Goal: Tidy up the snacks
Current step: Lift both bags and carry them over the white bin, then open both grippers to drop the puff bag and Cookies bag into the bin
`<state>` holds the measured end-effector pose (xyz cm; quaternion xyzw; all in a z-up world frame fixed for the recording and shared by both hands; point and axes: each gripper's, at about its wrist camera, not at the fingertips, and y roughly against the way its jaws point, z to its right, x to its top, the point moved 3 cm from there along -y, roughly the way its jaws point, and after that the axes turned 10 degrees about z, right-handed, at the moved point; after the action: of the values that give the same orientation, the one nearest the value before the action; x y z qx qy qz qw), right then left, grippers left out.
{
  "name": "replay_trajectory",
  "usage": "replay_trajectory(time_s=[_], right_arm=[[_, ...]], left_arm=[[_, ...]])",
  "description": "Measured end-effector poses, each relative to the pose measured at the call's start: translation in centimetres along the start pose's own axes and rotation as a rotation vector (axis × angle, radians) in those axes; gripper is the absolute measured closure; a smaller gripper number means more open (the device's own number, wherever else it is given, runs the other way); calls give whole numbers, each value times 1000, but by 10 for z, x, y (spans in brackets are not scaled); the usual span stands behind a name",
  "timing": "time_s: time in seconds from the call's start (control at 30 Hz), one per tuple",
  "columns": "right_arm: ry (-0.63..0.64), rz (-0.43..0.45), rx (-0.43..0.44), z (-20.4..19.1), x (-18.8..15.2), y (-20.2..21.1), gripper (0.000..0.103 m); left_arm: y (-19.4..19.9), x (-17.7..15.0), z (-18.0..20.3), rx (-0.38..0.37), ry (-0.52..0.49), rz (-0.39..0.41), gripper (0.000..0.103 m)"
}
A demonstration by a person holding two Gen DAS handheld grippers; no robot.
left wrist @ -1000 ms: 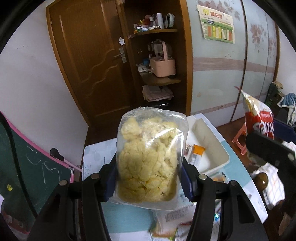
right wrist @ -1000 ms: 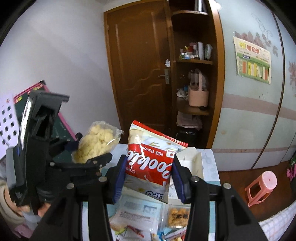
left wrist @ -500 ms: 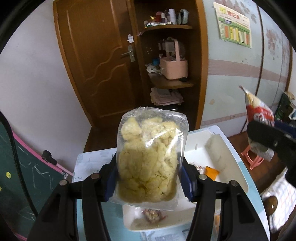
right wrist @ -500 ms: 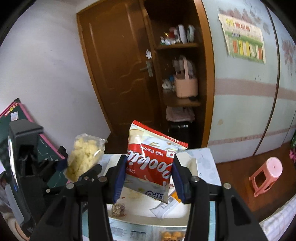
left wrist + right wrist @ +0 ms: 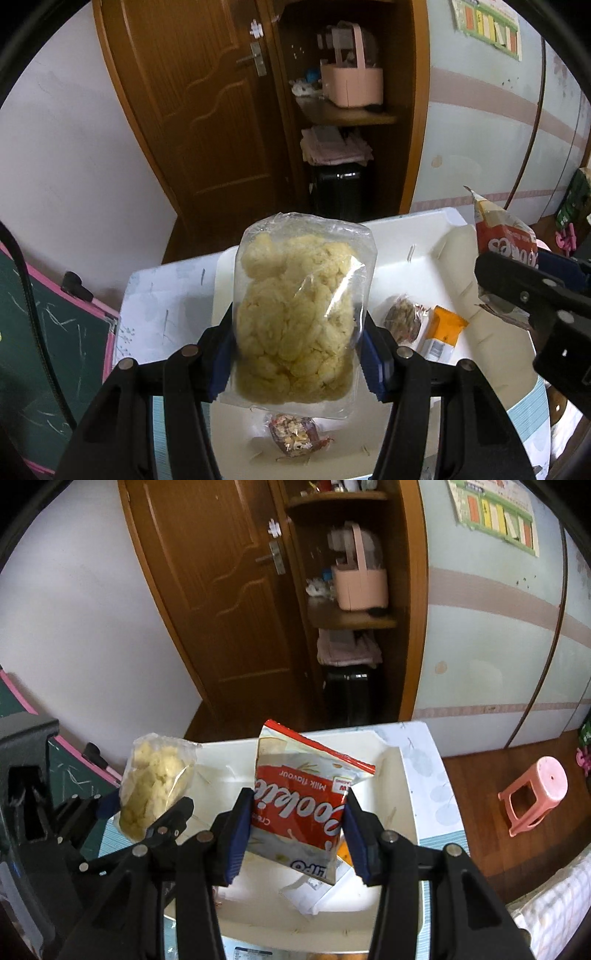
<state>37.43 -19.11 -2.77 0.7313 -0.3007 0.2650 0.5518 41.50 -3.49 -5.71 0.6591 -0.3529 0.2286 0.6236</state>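
My left gripper (image 5: 297, 363) is shut on a clear bag of yellow puffed snacks (image 5: 299, 314) and holds it upright above the white tray (image 5: 413, 254). The bag also shows in the right wrist view (image 5: 155, 779). My right gripper (image 5: 297, 834) is shut on a red and white milk-flavour snack bag (image 5: 299, 805), held above the same tray (image 5: 399, 775). That bag also shows at the right of the left wrist view (image 5: 498, 240). In the tray lie a brown wrapped snack (image 5: 402, 317), an orange packet (image 5: 441, 332) and a red wrapped snack (image 5: 295, 437).
The tray stands on a small table (image 5: 162, 295) with a light patterned cover. A green chalkboard with a pink frame (image 5: 44, 339) leans at the left. A pink stool (image 5: 535, 794) stands on the floor at the right. A wooden door (image 5: 192, 110) and shelves are behind.
Both grippers have moved forward and tilted down with their bags, over the white tray. The tray's contents have come into view beneath them.
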Motion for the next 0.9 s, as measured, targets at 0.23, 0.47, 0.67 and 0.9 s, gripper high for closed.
replay_trajectory(time_s=[0.23,0.47,0.67,0.9], right_arm=[[-3,-76,-21,6,-8,-30,49],[-19,-88,-26,10,-18,-32,30],[-15,-79,-25,8,-18,-18,29],[0,-64,-14,7,-22,17,29]], left_arm=[[-10,-7,-2,-61,17,-25,10],[-16,-15,-4,-114,40,-103,9],[-3,-19,-7,-103,49,-114,9],[39,-17,-14,-51,11,-75,9]])
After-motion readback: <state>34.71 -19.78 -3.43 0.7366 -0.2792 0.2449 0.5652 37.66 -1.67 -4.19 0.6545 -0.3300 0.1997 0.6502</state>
